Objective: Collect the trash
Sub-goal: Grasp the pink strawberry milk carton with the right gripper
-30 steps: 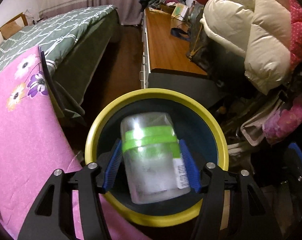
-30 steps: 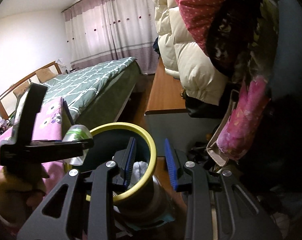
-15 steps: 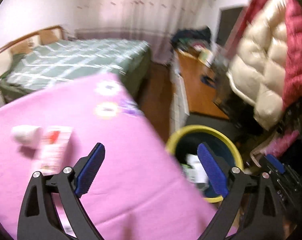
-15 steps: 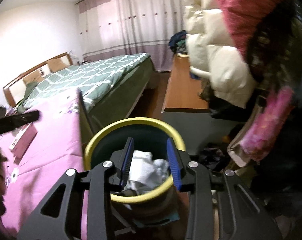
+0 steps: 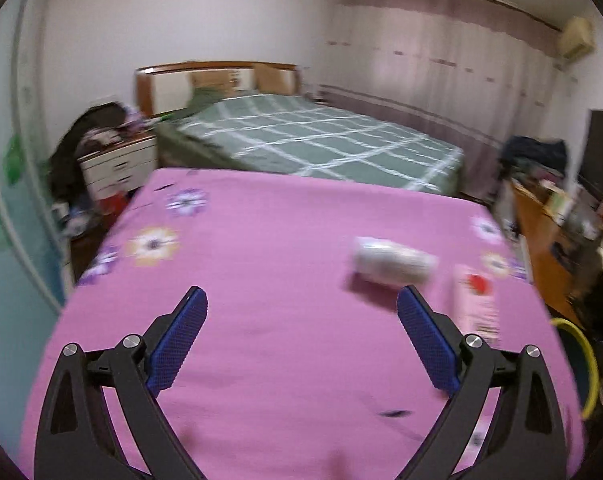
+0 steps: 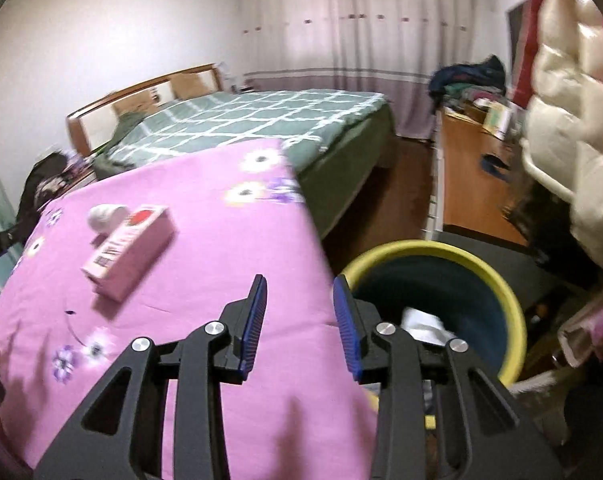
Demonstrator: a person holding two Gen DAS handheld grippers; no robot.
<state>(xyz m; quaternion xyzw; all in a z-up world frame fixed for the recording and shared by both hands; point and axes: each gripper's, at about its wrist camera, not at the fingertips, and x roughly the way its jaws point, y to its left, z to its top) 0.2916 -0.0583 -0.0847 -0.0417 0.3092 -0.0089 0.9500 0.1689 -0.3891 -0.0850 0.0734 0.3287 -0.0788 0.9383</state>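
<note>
My left gripper [image 5: 301,332] is open and empty above the pink flowered cloth [image 5: 261,280]. A white bottle [image 5: 393,266] lies on its side ahead and to the right of it, next to a pink carton [image 5: 475,304]. In the right wrist view the pink carton [image 6: 127,246] and white bottle [image 6: 105,216] lie to the far left. My right gripper [image 6: 299,324] is open a little and empty, over the cloth's edge beside the yellow-rimmed bin [image 6: 501,276], which holds white crumpled trash [image 6: 423,326]. The bin's rim [image 5: 583,360] shows at the left view's right edge.
A green checked bed [image 6: 241,124] lies behind the pink surface. A wooden desk [image 6: 469,184] with clutter runs along the right. Puffy coats [image 6: 561,120] hang above the bin. A white nightstand [image 5: 119,168] with clothes stands at the far left.
My left gripper let the green-banded jar go into the bin, opened wide and swung left over the pink cloth. My right gripper has moved left from the bin toward the cloth.
</note>
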